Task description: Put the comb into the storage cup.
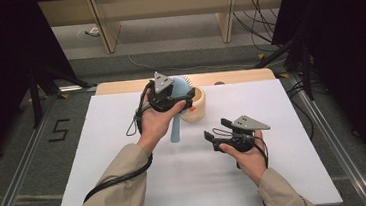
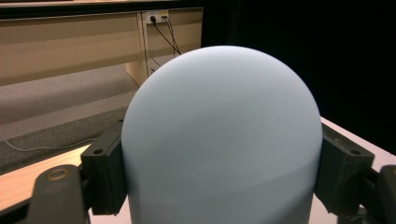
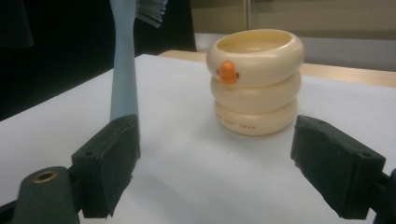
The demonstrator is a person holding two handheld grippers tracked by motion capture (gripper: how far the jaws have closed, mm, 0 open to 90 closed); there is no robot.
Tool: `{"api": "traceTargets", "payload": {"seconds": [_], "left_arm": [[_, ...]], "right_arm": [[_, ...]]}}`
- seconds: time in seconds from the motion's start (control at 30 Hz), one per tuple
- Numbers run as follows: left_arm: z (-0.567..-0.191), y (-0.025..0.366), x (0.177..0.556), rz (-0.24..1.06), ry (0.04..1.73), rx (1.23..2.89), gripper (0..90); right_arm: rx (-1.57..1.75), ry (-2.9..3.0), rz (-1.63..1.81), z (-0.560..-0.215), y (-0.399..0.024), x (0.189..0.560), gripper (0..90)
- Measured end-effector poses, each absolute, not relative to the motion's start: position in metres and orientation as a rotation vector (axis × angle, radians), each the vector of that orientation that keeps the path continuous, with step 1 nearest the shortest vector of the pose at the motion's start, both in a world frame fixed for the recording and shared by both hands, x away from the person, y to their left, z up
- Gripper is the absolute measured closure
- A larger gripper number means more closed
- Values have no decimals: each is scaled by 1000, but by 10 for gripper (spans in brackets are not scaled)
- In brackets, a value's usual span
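A light blue hairbrush [image 1: 174,129] hangs tilted above the white table [image 1: 128,188], head up and handle down toward the table. My left gripper [image 1: 185,100] is shut on the brush head. In the left gripper view the rounded back of the brush [image 2: 222,116] sits between the jaws, with both pads pressed against its sides. Just right of the brush stands a cream ringed cup [image 1: 197,105] with an orange beak. My right gripper [image 1: 217,129] is lower right of the cup, open and empty. Its own view shows the cup [image 3: 254,84] ahead and the brush handle [image 3: 123,70] at left.
A wooden strip [image 1: 119,87] runs along the far edge of the table. Metal rails [image 1: 20,162] flank both sides on the grey floor, with a "5" marked at left. Wooden furniture legs [image 1: 107,34] and cables [image 1: 259,21] lie beyond.
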State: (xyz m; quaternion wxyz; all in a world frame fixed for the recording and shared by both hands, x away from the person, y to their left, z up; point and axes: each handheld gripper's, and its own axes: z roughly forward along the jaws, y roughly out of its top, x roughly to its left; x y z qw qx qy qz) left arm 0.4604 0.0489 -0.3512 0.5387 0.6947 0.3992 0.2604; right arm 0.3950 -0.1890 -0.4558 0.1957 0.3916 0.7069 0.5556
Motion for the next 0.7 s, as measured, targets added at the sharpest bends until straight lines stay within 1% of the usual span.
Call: {"api": "traceTargets", "payload": {"seconds": [0.7], "left_arm": [[-352,51,468,644,964,1610,195]], "right_arm": [[1040,1982,1491,-453,-224,377,165]]}}
